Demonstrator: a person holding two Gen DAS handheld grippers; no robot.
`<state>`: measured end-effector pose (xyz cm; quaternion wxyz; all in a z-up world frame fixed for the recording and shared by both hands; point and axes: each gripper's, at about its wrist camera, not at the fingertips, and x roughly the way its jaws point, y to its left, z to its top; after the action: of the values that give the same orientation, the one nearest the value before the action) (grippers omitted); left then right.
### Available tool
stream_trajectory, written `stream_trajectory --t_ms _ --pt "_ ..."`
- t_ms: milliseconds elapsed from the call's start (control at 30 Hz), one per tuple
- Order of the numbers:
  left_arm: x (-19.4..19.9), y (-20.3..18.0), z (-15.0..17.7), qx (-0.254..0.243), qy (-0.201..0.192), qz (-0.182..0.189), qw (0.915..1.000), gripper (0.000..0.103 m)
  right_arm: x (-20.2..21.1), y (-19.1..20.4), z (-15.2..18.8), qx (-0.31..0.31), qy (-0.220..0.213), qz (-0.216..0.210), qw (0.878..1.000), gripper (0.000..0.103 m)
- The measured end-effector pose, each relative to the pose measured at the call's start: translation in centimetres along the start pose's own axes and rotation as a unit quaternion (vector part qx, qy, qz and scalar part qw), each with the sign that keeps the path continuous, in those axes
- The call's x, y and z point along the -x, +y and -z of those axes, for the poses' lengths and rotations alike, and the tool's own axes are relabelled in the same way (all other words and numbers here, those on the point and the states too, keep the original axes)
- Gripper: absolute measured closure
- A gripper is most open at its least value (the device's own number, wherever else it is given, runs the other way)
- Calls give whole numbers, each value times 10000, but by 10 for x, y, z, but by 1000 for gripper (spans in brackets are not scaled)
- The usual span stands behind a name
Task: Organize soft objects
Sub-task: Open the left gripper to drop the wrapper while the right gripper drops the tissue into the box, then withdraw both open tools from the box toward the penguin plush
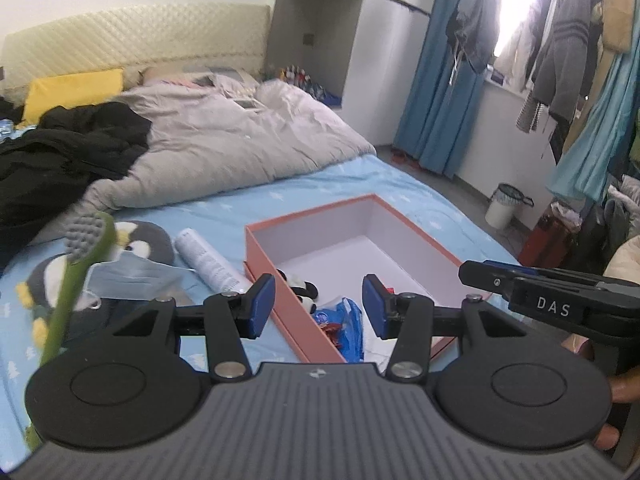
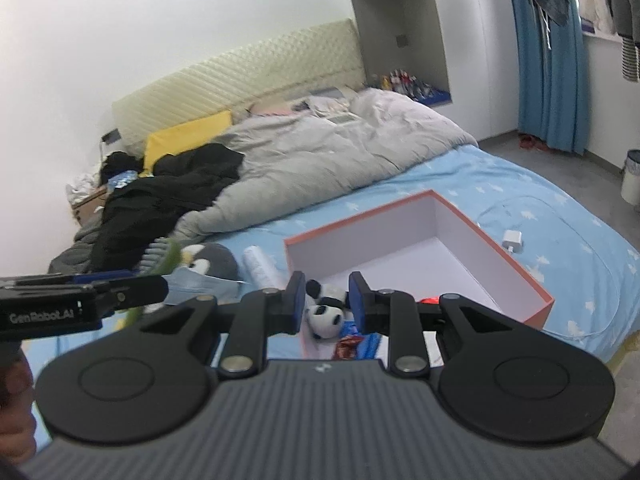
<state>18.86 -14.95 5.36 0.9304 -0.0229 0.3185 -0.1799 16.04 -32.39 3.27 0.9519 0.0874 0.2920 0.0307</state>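
Observation:
An open orange box (image 1: 416, 236) (image 2: 536, 288) lies on the blue bed sheet (image 1: 348, 180). Inside, near its front, lie a small panda plush (image 1: 305, 291) (image 2: 326, 318) and a blue snack packet (image 1: 340, 320). My left gripper (image 1: 318, 306) hovers open over the box's front left wall, with nothing in it. Above the panda my right gripper (image 2: 324, 300) stands open a little, the pads not touching it. Left of the box lie a penguin plush (image 1: 142, 242), a face mask (image 1: 128, 278), a white tube (image 1: 208, 260) and a green toothbrush plush (image 1: 76, 264).
A grey duvet (image 1: 224, 136), black clothes (image 1: 68, 152) and a yellow pillow (image 1: 72, 90) cover the far half of the bed. A white charger (image 2: 512, 240) lies right of the box. A white bin (image 1: 502, 206) stands on the floor, and clothes hang by the window.

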Motion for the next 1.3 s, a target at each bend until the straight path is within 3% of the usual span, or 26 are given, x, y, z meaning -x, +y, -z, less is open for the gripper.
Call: stream_trajectory --t_ms 300,767,1000,1300 --pt "59 25 26 170 -225 -315 9991 49 21 40 14 231 -131 -321 9991 68" --pt "91 79 75 757 -33 -792 9940 49 16 94 56 580 304 -741 9951 67" --pt "73 97 75 854 155 -949 9917 49 11 107 58 784 563 -873 9915 23" --pt "38 125 70 1087 351 -1164 9866 49 -17 123 37 1024 1018 -932 9851 21"
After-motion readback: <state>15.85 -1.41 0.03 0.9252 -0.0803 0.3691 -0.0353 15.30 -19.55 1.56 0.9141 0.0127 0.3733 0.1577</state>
